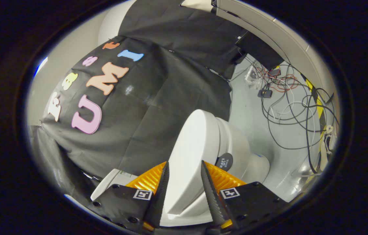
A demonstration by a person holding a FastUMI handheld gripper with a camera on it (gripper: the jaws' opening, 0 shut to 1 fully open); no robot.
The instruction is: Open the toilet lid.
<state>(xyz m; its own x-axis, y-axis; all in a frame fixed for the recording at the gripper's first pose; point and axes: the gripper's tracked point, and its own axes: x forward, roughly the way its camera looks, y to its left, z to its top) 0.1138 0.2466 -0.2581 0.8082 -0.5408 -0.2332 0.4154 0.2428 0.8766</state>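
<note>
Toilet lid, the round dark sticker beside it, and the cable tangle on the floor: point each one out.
toilet lid [192,153]: gripper view, on its broad white face, between the fingers.
round dark sticker [225,162]: gripper view, on its middle.
cable tangle [289,107]: gripper view, on the looped wires over the floor.

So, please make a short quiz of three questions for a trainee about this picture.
1. True or false: the lid lies between the fingers of the gripper.
2. What lies on the floor beyond the toilet? A) cables B) towels C) bottles
3. Fill in: the cloth behind the toilet is ____.

Key: 1 true; 2 A, cables; 3 black.
</note>
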